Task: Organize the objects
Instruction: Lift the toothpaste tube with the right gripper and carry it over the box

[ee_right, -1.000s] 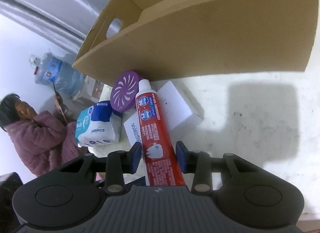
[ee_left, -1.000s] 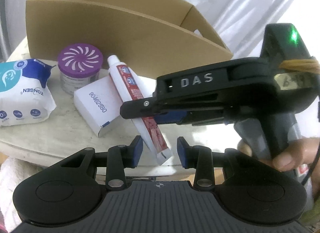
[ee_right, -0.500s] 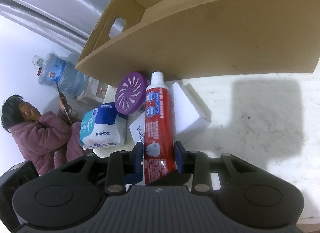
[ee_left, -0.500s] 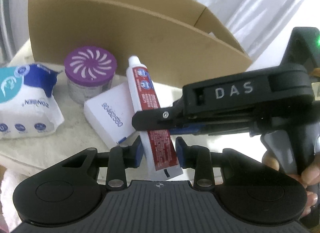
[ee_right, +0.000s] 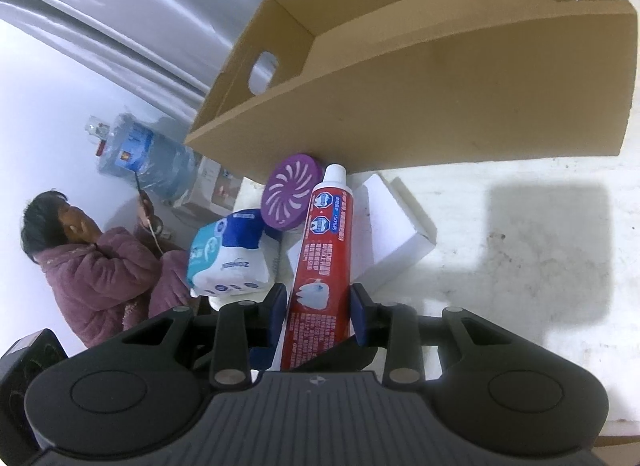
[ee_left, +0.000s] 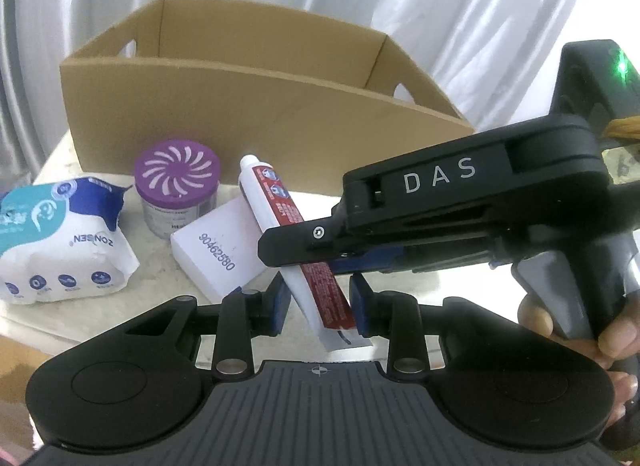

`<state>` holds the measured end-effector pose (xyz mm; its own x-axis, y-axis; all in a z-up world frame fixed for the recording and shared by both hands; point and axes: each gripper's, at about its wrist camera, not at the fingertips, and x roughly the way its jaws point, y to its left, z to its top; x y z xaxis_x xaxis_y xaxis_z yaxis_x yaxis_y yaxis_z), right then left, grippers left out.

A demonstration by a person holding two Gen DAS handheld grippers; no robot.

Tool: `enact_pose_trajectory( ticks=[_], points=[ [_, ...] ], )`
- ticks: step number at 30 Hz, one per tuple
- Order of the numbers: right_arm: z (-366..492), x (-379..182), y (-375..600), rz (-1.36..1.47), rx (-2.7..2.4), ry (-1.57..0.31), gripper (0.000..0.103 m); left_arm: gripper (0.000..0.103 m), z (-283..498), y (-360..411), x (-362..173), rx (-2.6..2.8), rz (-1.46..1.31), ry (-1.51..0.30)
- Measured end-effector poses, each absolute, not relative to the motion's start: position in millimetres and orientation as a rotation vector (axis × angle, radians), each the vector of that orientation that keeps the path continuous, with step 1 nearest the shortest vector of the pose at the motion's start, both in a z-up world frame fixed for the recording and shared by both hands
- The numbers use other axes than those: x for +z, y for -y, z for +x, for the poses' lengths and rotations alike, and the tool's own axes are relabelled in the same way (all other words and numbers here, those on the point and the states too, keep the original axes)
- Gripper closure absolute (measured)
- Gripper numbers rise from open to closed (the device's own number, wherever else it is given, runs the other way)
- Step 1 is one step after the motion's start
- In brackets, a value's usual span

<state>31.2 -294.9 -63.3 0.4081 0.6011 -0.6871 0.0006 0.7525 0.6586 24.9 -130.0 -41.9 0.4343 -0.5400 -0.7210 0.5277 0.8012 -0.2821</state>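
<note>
A red and white toothpaste tube (ee_left: 276,201) lies slanted over a white box (ee_left: 216,250), cap toward the cardboard box (ee_left: 260,117). My right gripper (ee_left: 304,254) comes in from the right, held by a hand (ee_left: 580,330), and is shut on the tube's middle. My left gripper (ee_left: 320,302) is shut on the tube's flat tail. In the right wrist view the tube (ee_right: 326,234) runs straight up between the right gripper's (ee_right: 319,302) pads. The left fingers (ee_right: 262,358) show beneath it.
A purple-lidded jar (ee_left: 176,169) and a tissue pack (ee_left: 60,234) sit left of the white box on the pale table (ee_right: 520,266). The cardboard box (ee_right: 440,85) is open-topped with handle holes. Off the table, a person in a pink robe (ee_right: 100,266) sits near a water bottle (ee_right: 148,153).
Both grippers' jaws narrowed onto the toothpaste tube. The left gripper drew back and up, so the cardboard box's inside now shows. The tube swung straighter in the right wrist view.
</note>
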Motion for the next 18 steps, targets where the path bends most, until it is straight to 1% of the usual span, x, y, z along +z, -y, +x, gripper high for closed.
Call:
enact_pose_trajectory(
  ticks=[2, 3, 4, 5, 6, 7, 10, 18],
  points=[
    [27.8, -59.9, 296.2, 0.637, 0.421, -1.087, 0.066, 0.072, 1.4, 111.3, -41.3, -0.655, -0.007, -0.889],
    [26.0, -57.8, 296.7, 0.637, 0.426, -1.081, 0.066, 0.072, 4.5, 119.3, -43.2, -0.652, -0.002, -0.882],
    [24.2, -55.2, 297.5, 0.638, 0.432, -1.073, 0.066, 0.072, 17.1, 116.3, -56.2, -0.649, 0.004, -0.873],
    [22.6, -53.0, 298.4, 0.639, 0.437, -1.067, 0.066, 0.072, 15.4, 116.9, -54.8, -0.646, 0.01, -0.863],
    [20.9, -50.3, 299.3, 0.64, 0.444, -1.059, 0.066, 0.072, 4.6, 120.2, -64.5, -0.643, 0.016, -0.853],
    [19.0, -47.5, 300.3, 0.64, 0.449, -1.05, 0.066, 0.072, -6.3, 115.8, -50.0, -0.642, 0.022, -0.843],
    [14.3, -36.8, 303.3, 0.637, 0.464, -1.014, 0.066, 0.072, -11.2, 115.6, -30.2, -0.644, 0.047, -0.803],
    [9.9, -0.8, 322.7, 0.635, 0.464, -0.886, 0.066, 0.072, -10.1, 135.2, 8.1, -0.682, 0.112, -0.698]
  ],
)
